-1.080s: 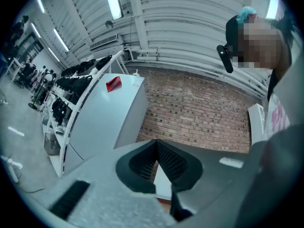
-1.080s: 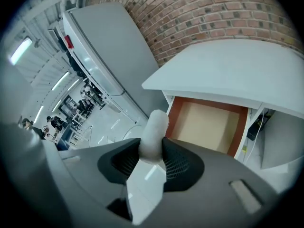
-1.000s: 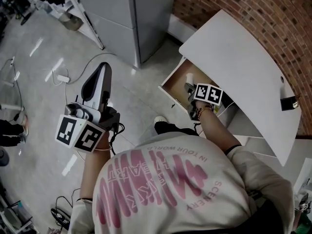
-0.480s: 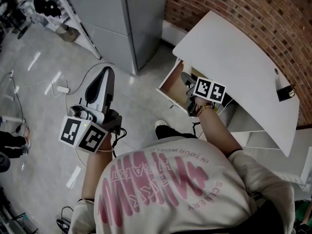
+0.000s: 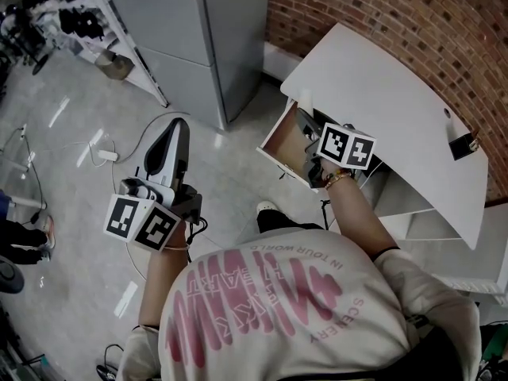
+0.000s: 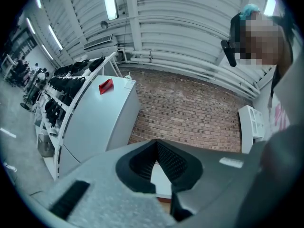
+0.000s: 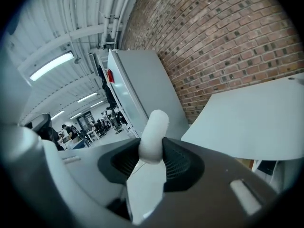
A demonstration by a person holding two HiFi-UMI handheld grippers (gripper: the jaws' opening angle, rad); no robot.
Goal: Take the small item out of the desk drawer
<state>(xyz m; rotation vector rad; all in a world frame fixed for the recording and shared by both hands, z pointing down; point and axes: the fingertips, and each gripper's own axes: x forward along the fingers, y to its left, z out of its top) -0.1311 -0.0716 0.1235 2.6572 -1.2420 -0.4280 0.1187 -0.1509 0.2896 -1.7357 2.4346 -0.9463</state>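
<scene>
**Right gripper (image 7: 152, 150) clamped on the item (image 7: 153, 129) over the open drawer (image 5: 279, 139)**
Its jaws pinched the small white rounded item just above the drawer, which stood pulled out from under the desk (image 5: 381, 105). The step probably called for a firm grip and for clearing the drawer's front edge before any swing away. The left gripper (image 6: 155, 146), jaws together and empty, hung well left of the drawer over grey floor (image 5: 230, 169). A brick wall (image 5: 413, 14) ran behind the drawer, with a grey cabinet (image 5: 198, 30) nearby.

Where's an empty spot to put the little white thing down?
The white desk top is mostly bare, between the drawer and the brick wall; only a small black thing sits near its right end. The drawer is crowded by the right tool.
</scene>
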